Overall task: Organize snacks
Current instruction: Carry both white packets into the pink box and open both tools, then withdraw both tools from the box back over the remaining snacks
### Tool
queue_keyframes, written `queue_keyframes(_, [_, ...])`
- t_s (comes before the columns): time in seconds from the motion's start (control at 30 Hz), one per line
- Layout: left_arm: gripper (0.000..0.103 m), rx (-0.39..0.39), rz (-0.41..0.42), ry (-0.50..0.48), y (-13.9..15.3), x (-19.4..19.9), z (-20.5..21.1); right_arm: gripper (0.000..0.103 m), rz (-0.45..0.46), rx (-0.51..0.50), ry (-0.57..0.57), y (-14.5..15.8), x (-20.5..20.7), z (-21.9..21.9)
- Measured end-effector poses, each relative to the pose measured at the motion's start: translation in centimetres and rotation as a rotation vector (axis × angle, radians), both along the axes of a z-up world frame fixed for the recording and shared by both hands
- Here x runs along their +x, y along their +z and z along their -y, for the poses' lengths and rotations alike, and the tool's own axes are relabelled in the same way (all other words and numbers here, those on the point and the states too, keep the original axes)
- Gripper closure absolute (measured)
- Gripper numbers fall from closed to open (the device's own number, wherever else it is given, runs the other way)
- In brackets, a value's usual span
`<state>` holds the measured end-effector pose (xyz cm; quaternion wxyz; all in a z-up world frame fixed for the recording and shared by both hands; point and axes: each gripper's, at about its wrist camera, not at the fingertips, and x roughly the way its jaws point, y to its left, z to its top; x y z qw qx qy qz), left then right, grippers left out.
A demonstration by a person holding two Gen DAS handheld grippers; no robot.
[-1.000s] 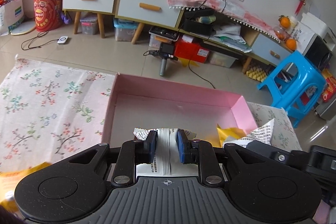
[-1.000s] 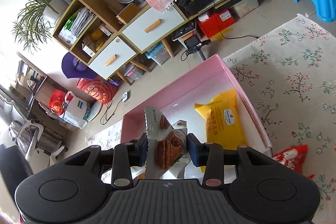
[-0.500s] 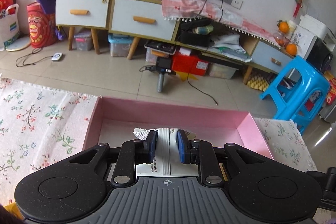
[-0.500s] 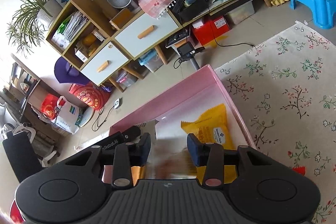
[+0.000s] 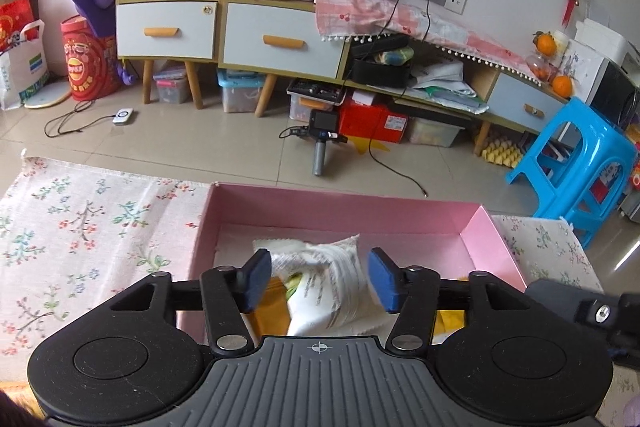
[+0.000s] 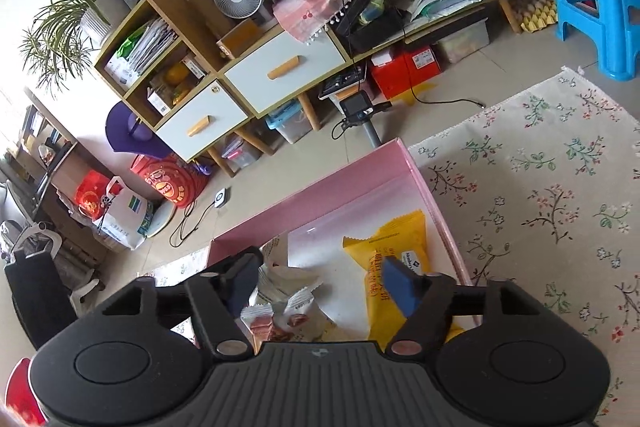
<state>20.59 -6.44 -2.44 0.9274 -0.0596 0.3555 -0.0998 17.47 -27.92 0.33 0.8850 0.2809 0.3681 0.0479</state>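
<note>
both tools hang over the pink box on the flowered cloth. the left tool, low in the frame's middle, has just been opening; its jaws stand spread with the white snack packet loose between them, lying in the box. the right tool has also just been opening, spread over a small brown-printed packet, which seems to rest on the box floor beside the yellow packet. these pouches look light, soft and crinkly with slick film; pinch a crimped end seam or across the puffed middle, gently, as the contents may crush.
</note>
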Motion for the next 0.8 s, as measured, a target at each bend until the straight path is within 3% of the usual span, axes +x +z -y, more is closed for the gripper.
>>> queue_keyframes(0.37, [0.03,-0.003,-0.024,-0.003,1.3,-3.2,-2.0,0.026,0.022,-0.057,0.045,1.5,-1.9,-0.2])
queue_keyframes(0.8, [0.013,0.037,-0.063,-0.029,2.4,-8.6,-4.8,0.02,0.029,-0.139,0.116,2.4,-5.0,-1.3])
